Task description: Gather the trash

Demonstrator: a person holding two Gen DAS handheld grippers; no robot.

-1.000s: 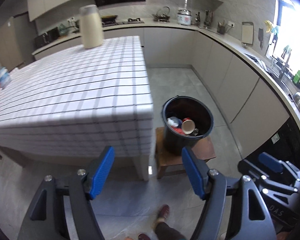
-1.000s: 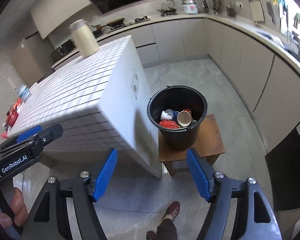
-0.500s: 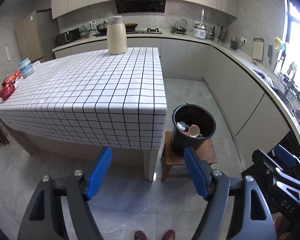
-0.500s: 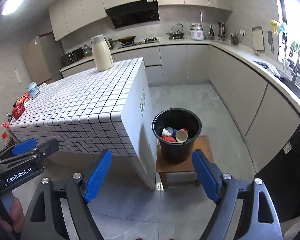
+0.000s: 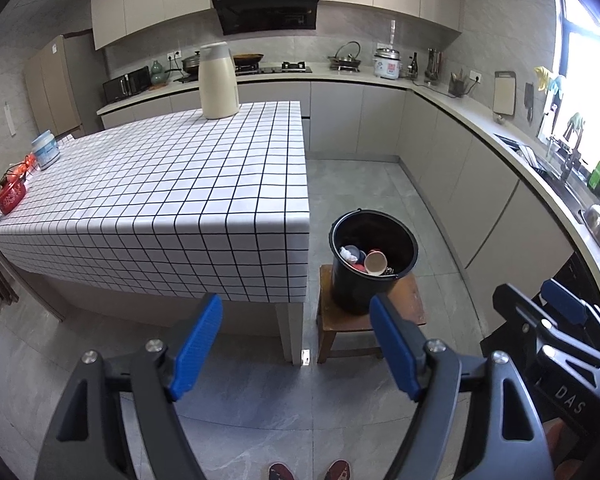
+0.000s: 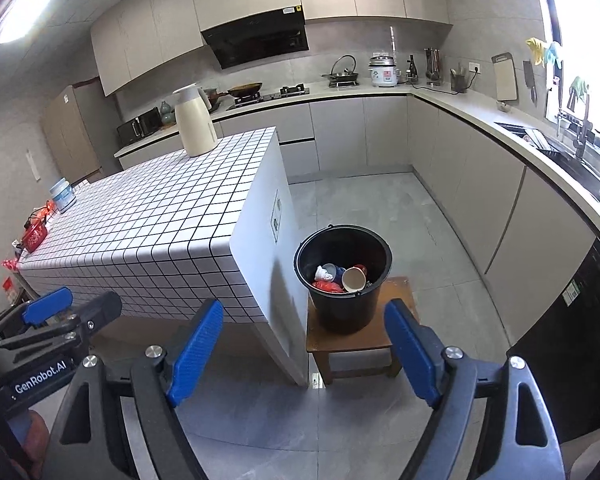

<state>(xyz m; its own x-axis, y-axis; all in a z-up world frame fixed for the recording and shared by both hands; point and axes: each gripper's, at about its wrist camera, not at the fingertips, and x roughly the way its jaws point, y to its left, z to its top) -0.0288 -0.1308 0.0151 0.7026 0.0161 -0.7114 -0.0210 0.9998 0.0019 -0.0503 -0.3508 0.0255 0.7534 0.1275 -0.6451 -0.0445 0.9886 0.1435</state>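
Both claws stand empty: the left claw (image 5: 296,340) has just been opening, with nothing between its blue pads, and the right claw (image 6: 304,344) gapes wide on air too. The trash (image 6: 342,278), a paper cup and crumpled wrappers, already lies in the bucket (image 5: 374,300), which sits on a stool (image 6: 396,336) ahead of and below both claws. The table (image 5: 172,184), ahead to the left, looks bare apart from a jug (image 5: 219,80) and some jars at its far end. Judged from this, the step is a last check: sweep the tabletop and floor for leftovers before stopping, keeping the claws clear of the bucket rim.
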